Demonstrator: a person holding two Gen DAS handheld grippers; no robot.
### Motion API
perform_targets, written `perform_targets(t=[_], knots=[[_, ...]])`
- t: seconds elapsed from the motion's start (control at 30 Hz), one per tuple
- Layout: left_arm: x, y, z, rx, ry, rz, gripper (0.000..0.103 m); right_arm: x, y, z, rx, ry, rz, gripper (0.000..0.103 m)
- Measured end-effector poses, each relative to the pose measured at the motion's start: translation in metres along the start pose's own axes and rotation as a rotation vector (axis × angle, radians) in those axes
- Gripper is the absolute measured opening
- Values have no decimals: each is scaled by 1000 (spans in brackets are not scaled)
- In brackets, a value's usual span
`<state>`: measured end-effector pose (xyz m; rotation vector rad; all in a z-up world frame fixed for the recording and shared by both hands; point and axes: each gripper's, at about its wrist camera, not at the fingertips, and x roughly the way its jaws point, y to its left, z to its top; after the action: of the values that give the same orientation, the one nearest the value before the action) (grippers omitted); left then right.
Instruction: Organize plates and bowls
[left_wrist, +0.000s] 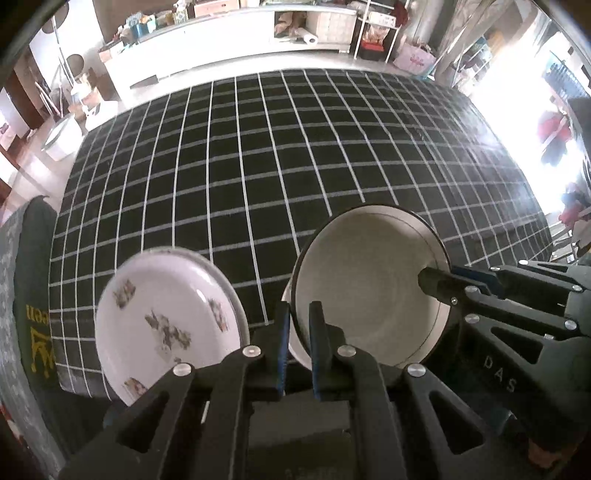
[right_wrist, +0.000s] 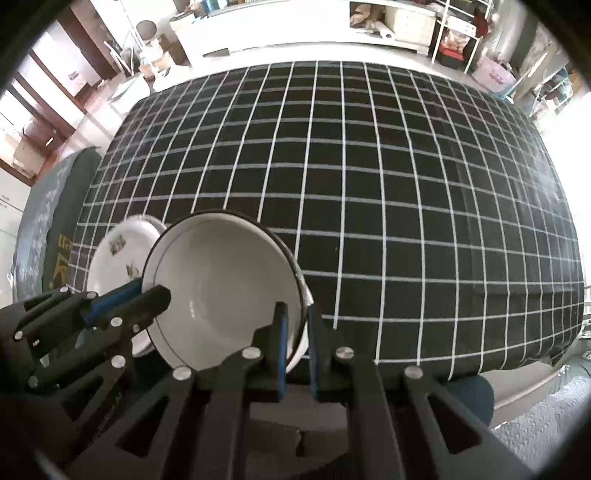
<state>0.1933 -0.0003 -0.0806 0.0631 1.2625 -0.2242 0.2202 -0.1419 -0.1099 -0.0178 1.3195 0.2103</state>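
Both grippers clamp the same white bowl (left_wrist: 369, 295) by its dark-trimmed rim, on opposite sides. In the left wrist view the left gripper (left_wrist: 297, 350) pinches the bowl's near-left rim, one finger inside the wall and one outside, while the right gripper (left_wrist: 437, 280) reaches in from the right and bites the far-right rim. The right wrist view mirrors this — the right gripper (right_wrist: 295, 347) closed on the near-right rim, the left gripper (right_wrist: 147, 295) gripping the left edge. The bowl is tipped, its open mouth turned up toward the cameras, its interior fully visible; whether its base touches the cloth cannot be told. It sits over the near edge of the black checked tablecloth (left_wrist: 295, 166). Just to its left lies a floral plate (left_wrist: 166, 321), face up, its rim partly hidden behind the bowl in the right wrist view.
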Motion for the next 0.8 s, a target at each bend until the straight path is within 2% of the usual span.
perform_targets(t=[0.23, 0.47, 0.8], knots=[[19, 4, -18, -14, 31, -9, 8, 20, 7, -9, -11, 43, -21, 13], [33, 8, -19, -20, 54, -9, 8, 33, 13, -9, -14, 65, -32, 13], [38, 11, -18, -25, 54, -19, 8, 28, 4, -11, -44, 69, -47, 13]])
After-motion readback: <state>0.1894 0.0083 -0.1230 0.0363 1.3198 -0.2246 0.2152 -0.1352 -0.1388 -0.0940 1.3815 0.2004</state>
